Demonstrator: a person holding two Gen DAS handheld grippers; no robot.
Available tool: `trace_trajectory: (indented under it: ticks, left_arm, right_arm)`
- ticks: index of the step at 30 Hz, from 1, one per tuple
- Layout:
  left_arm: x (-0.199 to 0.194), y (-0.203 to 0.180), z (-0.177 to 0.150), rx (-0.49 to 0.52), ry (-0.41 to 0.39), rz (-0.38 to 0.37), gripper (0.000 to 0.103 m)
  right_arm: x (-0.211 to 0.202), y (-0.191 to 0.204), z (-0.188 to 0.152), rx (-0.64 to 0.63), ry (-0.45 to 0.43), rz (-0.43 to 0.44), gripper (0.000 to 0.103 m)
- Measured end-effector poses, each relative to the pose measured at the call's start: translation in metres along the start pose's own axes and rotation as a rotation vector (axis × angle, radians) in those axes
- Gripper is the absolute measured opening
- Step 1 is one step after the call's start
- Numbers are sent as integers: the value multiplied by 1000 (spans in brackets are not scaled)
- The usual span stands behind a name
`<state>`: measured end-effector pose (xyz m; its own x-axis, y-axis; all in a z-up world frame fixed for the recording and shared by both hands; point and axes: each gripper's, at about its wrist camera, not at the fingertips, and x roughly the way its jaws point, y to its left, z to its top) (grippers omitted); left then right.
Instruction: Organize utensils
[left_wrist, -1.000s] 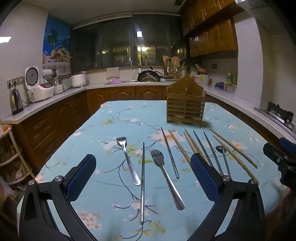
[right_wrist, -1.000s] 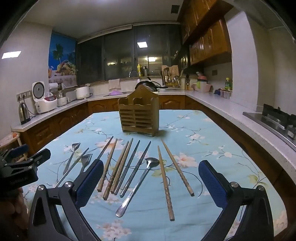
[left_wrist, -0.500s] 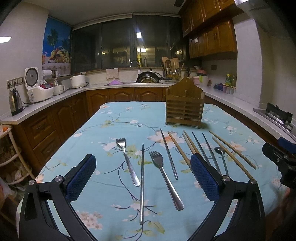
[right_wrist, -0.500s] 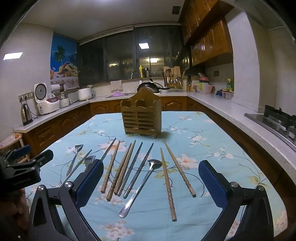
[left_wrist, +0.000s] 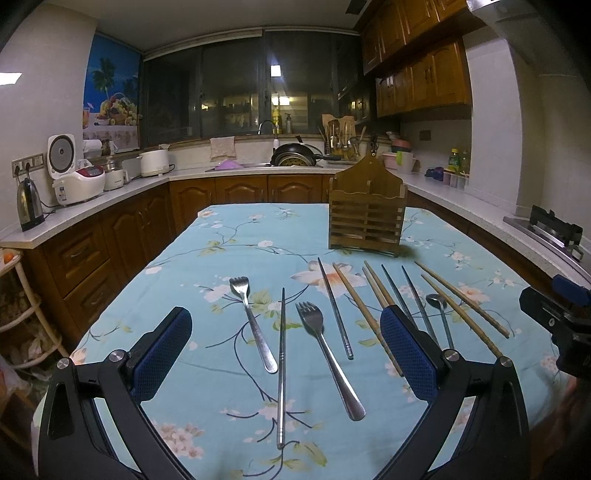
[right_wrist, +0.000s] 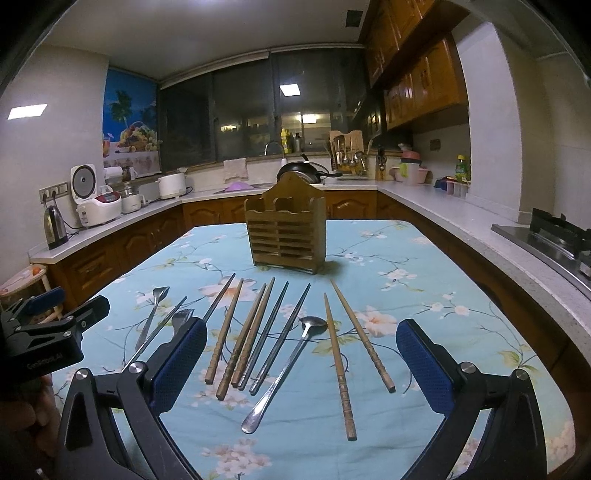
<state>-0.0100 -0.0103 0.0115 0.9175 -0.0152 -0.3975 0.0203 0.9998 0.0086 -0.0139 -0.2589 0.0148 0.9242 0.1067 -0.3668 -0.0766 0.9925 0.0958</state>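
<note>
Right wrist view: left tongs (right_wrist: 55, 332) bear faint unreadable lettering; both left and right tongs (right_wrist: 303, 363) gape apart, empty.

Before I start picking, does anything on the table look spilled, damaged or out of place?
Nothing stands out. The forks, spoon, metal chopsticks and wooden chopsticks lie flat in a loose row on the floral tablecloth, roughly parallel. The wooden utensil holder stands upright behind them; no utensils show above its rim.
</note>
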Motion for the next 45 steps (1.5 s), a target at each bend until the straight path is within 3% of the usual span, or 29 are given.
trace_trajectory:
  ticks: [10,24,42,45]
  left_arm:
    - [-1,-2,1,-1,5,-6,103]
    - [17,1,3,-11,76,-36,103]
    - [51,2,6,-12,180,-71,94]
    - [61,2,8,-11,212,-86,88]
  right_arm:
    - [1,2,0,-2,2,4,103]
    - [2,3,-1,13,18,9,103]
    - [28,-10,1,35,91,44,102]
    - [33,-11,2,43,107,56,102]
